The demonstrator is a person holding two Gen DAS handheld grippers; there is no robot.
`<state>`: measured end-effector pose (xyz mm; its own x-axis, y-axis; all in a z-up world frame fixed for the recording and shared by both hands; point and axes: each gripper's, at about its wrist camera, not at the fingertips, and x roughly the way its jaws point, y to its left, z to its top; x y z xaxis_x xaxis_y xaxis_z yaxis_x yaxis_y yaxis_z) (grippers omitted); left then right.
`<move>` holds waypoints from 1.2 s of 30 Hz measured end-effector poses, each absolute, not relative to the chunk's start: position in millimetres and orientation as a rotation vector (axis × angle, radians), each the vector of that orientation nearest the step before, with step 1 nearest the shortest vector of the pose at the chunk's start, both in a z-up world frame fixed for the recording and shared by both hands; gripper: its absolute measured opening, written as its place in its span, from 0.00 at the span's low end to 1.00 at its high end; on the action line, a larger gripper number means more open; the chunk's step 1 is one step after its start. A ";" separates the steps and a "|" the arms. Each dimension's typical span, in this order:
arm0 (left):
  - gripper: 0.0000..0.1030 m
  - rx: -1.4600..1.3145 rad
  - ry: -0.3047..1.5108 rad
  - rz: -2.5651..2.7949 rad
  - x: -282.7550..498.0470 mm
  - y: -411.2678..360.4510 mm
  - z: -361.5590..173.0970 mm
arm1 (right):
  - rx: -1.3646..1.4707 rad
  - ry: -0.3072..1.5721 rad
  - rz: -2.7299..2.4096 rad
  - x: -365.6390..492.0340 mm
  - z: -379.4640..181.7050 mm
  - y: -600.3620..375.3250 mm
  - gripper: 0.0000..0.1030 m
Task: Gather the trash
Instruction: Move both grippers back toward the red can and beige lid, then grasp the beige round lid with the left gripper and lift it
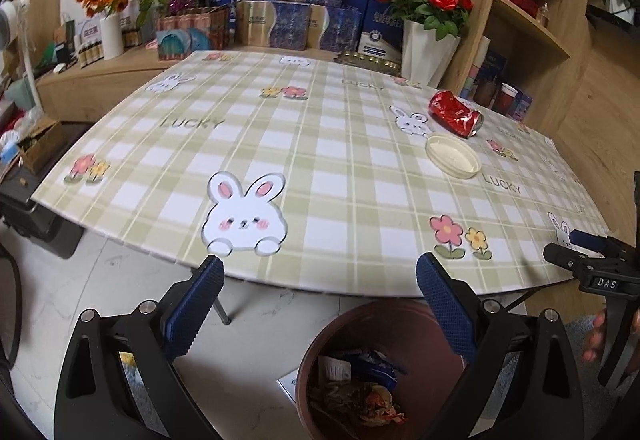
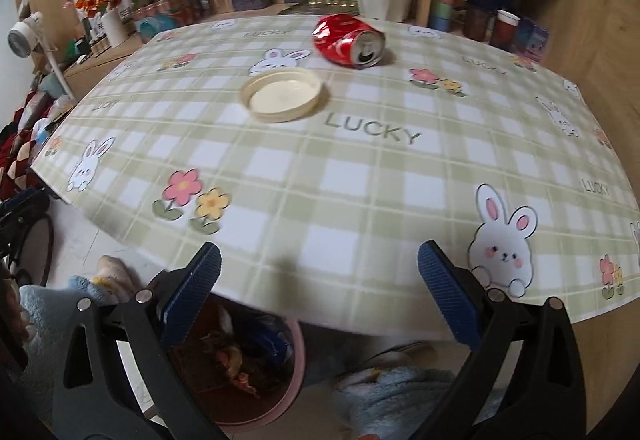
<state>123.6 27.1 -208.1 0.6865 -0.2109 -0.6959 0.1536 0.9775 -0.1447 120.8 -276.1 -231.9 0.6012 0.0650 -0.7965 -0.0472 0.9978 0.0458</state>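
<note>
The round brown plastic waste bin [image 1: 384, 372] sits on the floor at the bottom centre of the left wrist view, just under the near edge of the table, and it already holds a loose heap of wrappers and scraps [image 1: 360, 396], so part of the collecting looks done. In the right wrist view the same bin shows at the lower left, half hidden under the table edge.

Two pieces are left on the green-and-white checked tablecloth with rabbit and flower prints [image 2: 360, 175]. A crushed red aluminium drink can [image 2: 349, 44] lies on its side in the upper centre of the right wrist view. A shallow round cream plastic lid [image 2: 285, 95] lies open side up just below and left of it, close but apart.

The left gripper [image 1: 320, 276] has its blue-padded jaws spread wide with nothing between them, over the bin and table edge. The right gripper [image 2: 319, 266] is likewise wide apart and empty, aimed across the cloth toward the lid and can, both well beyond its fingertips.

My judgement: the job is well along, with the lid and the can yet to be picked up and dropped in the bin
</note>
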 end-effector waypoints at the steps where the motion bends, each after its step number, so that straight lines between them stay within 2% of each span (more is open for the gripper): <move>1: 0.92 -0.068 0.789 -0.210 126.8 23.9 -207.1 | 0.026 0.924 0.065 122.2 -232.2 -278.1 0.94; 16: 0.92 0.004 0.805 -0.378 199.6 -38.8 -184.4 | 0.144 0.916 0.043 162.6 -236.3 -325.1 0.94; 22: 0.92 0.053 0.875 -0.474 239.9 -99.2 -204.9 | 0.175 0.919 0.033 181.7 -237.5 -342.5 0.94; 29: 0.94 0.235 0.947 -0.600 278.3 -175.8 -238.3 | 0.211 0.914 0.028 193.7 -237.8 -364.3 0.94; 36: 0.94 0.261 0.992 -0.556 309.9 -194.5 -254.1 | 0.238 0.909 0.018 203.2 -238.3 -385.4 0.94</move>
<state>309.9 -194.5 -254.1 0.4233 -0.3231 -0.8464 0.5535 0.8318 -0.0407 203.2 -385.4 -238.3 0.6164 0.1161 -0.7788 0.0846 0.9736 0.2121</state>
